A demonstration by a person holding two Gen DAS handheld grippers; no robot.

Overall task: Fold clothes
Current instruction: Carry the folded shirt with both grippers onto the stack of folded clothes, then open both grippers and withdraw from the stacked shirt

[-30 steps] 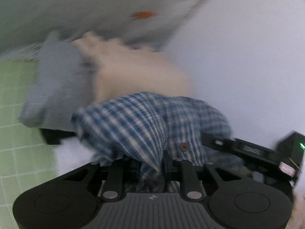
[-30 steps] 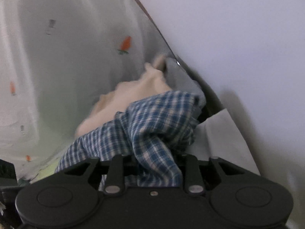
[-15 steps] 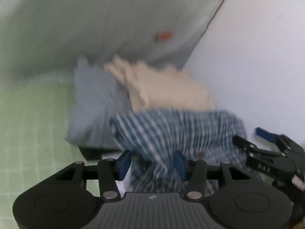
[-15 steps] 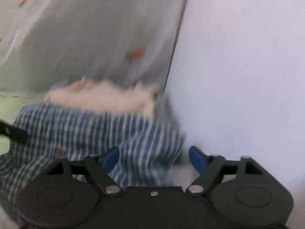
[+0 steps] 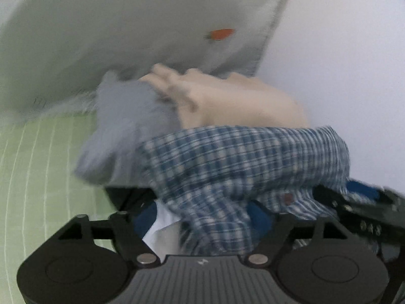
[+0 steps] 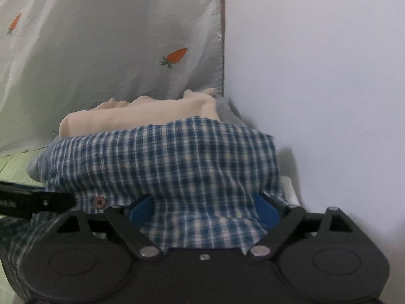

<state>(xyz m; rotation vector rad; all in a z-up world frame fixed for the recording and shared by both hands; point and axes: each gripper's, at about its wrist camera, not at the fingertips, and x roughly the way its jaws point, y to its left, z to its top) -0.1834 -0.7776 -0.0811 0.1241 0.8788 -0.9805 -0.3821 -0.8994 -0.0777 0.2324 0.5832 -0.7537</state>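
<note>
A folded blue plaid shirt lies on top of a pile, over a beige garment and a grey one. My left gripper is at the shirt's near edge, its jaws opening, with plaid cloth lying loose between the blue pads. In the right wrist view the same plaid shirt covers the beige garment. My right gripper also has its jaws opening wide, and the shirt's edge sits between the pads without being pinched. One of the left gripper's fingers shows at the left.
A pale curtain with carrot prints hangs behind the pile, next to a white wall. A green gridded mat lies to the left. A white sheet sticks out under the clothes.
Both grippers held bunched plaid cloth a second ago; both have spread their jaws and let it go. The shirt now lies flatter across the pile.
</note>
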